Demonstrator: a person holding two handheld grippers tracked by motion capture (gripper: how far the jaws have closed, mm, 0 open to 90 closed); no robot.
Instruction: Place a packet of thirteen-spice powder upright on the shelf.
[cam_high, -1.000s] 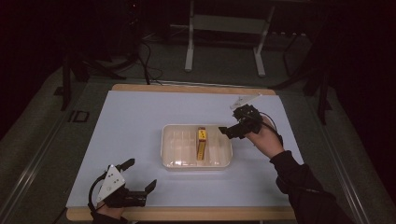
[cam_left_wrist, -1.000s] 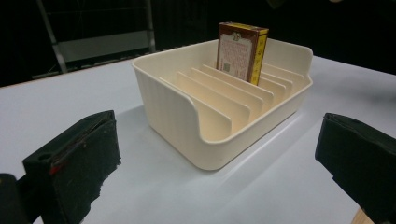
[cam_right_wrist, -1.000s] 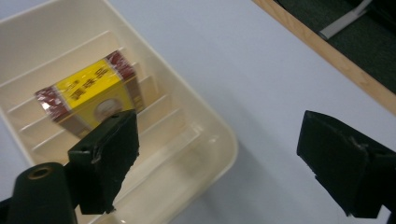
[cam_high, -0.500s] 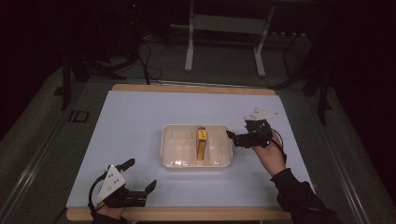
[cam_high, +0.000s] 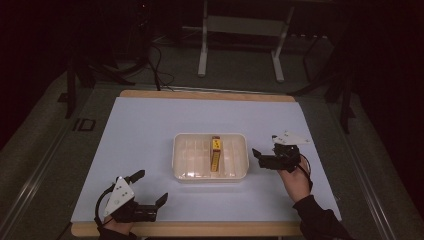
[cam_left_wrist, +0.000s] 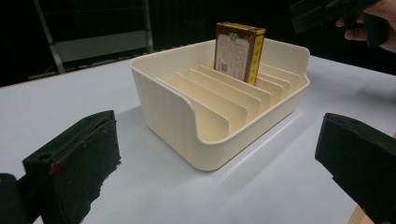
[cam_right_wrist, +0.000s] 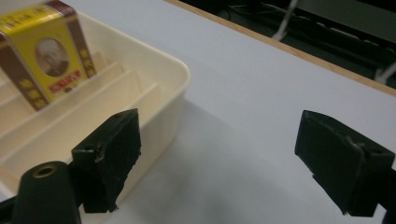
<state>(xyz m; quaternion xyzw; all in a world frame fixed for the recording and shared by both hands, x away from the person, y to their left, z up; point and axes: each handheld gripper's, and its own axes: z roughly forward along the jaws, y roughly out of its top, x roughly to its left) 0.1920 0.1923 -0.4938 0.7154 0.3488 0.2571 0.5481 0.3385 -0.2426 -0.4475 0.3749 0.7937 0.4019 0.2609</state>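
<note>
A cream slotted tray (cam_high: 186, 159) sits mid-table. A yellow and brown box (cam_high: 215, 153) stands on edge in one of its slots. My right gripper (cam_high: 258, 157) is just off the tray's right side, pointing at it. Its jaws are open and have just been closing slightly, with nothing but bare table between them. In the right gripper view (cam_right_wrist: 224, 154) the left jaw overlaps the tray's corner (cam_right_wrist: 168, 79), with the box (cam_right_wrist: 44, 51) beyond. My left gripper (cam_high: 151, 186) rests open near the front left edge. It faces the tray (cam_left_wrist: 187, 116) and box (cam_left_wrist: 238, 46) from a distance.
A pale blue mat (cam_high: 150, 125) covers the wooden table, whose front edge (cam_high: 210, 229) runs close to the left hand. Beyond the far edge are metal stand legs (cam_high: 202, 55) and cables on a dark floor. In the left gripper view the other hand and gripper (cam_left_wrist: 327, 14) show at top right.
The right gripper has come down and toward the person, from above the tray's far right corner to beside its right wall. The left gripper has not moved.
</note>
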